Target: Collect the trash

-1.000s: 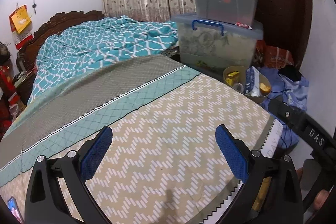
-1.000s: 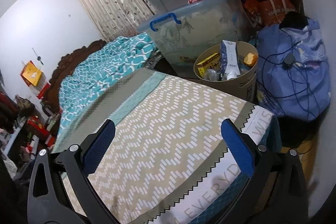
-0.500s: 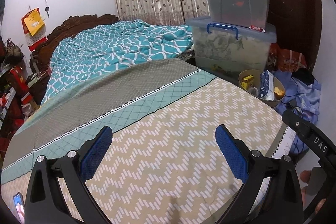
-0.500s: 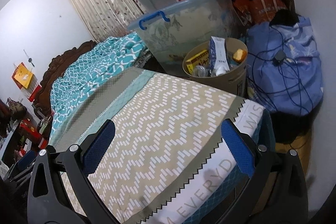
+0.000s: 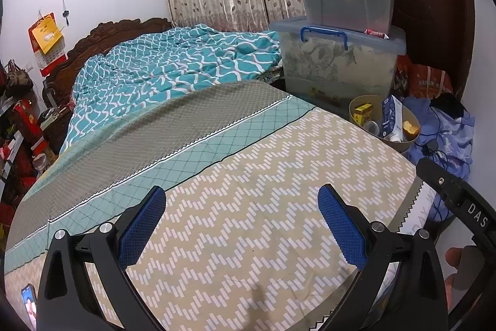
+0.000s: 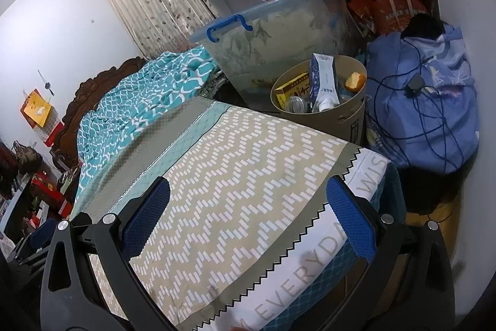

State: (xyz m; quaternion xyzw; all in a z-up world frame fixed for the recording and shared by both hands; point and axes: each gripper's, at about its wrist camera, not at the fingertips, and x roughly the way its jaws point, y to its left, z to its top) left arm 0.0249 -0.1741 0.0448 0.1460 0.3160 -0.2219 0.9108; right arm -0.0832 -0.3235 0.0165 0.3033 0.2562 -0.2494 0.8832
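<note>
A round beige trash bin [image 6: 353, 110] stands on the floor past the bed's far corner. It holds a blue-white carton [image 6: 324, 82], a yellow box [image 6: 291, 87], an orange piece and a clear bottle. The bin also shows in the left wrist view [image 5: 406, 146]. My left gripper [image 5: 241, 222] is open and empty above the zigzag-patterned bedspread [image 5: 248, 191]. My right gripper [image 6: 248, 213] is open and empty above the bed's corner, with the bin beyond it. The right gripper's black body [image 5: 458, 200] shows at the right edge of the left wrist view.
Stacked clear storage boxes [image 5: 338, 51] stand behind the bin. A blue bundle with cables [image 6: 424, 101] lies right of the bin. A teal quilt [image 5: 173, 64] covers the bed's far half. Red clutter [image 5: 21, 126] lines the left wall. A phone [image 5: 29, 306] lies at bottom left.
Both grippers have drawn back and risen a little, so the bin and boxes look smaller and farther away. Both stay open and empty.
</note>
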